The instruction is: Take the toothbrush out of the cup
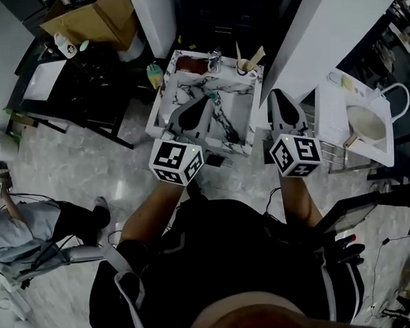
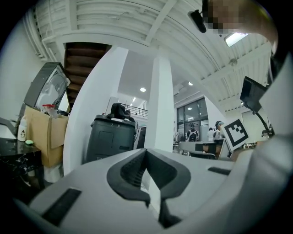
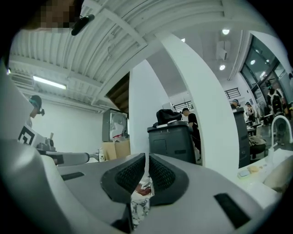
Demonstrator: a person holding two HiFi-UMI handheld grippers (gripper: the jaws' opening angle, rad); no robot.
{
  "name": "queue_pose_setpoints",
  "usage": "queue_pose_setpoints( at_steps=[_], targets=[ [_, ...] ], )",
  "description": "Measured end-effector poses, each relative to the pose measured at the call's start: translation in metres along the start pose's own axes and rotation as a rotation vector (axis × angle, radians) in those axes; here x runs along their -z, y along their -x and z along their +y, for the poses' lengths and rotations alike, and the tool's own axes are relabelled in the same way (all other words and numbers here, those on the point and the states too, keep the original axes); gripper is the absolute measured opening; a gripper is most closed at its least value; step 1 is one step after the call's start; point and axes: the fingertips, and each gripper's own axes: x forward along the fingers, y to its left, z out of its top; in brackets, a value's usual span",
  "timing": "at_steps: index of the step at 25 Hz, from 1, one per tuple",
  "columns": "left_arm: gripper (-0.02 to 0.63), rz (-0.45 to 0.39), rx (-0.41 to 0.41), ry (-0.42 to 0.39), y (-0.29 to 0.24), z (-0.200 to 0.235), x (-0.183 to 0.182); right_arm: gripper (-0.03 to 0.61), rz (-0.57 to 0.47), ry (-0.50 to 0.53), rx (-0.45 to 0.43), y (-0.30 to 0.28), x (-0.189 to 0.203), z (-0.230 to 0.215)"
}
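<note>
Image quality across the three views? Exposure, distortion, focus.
Head view: dim, the person's clothes nearly black, marbled basin readable. Left gripper view: strong fisheye, black corners, ceiling light blown out, left tool soft up close. Right gripper view: same fisheye, white pillar bowed, right tool blurred.

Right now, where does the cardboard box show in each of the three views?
Head view: the cardboard box is at the top left.
Left gripper view: at the left edge, about mid-height.
Right gripper view: small, left of centre.
Shared landmark: the white pillar stands just right of the box in all three.
</note>
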Motion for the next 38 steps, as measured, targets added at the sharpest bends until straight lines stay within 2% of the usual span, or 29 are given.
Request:
queue_pose_setpoints(
  at_steps=[7, 12, 16, 19, 23, 27, 34, 38],
  targets=[
    [0.006, 0.012, 0.048, 0.017, -0.026, 0.042, 0.002, 0.025, 0.02, 0.006, 0.072, -0.049, 0.009, -0.001],
    [0.006, 0.026, 0.099, 0.023, -0.042, 0.056, 0.007, 0.026, 0.027, 0.014, 0.116, -0.072, 0.015, -0.005],
    [0.007, 0.061, 0.102, 0.038, -0.048, 0.065, 0.016, 0.026, 0.036, 0.008, 0.132, -0.082, 0.022, -0.009],
    [0.007, 0.108, 0.085, 0.042, -0.056, 0.066, 0.027, 0.026, 0.052, 0.009, 0.12, -0.089, 0.03, -0.022],
    [0.008, 0.079, 0.053, 0.053, -0.073, 0.056, 0.03, 0.03, 0.067, 0.013, 0.086, -0.099, 0.036, -0.051],
    [0.008, 0.063, -0.002, 0.05, -0.084, 0.043, 0.038, 0.096, 0.107, -0.01, 0.034, -0.108, 0.056, -0.073],
    [0.009, 0.073, -0.113, 0.057, -0.109, 0.029, 0.055, 0.125, 0.162, -0.012, -0.051, -0.138, 0.088, -0.105],
    [0.018, 0.117, -0.136, 0.088, -0.123, 0.023, 0.075, 0.142, 0.195, -0.022, -0.07, -0.158, 0.112, -0.124]
  ],
)
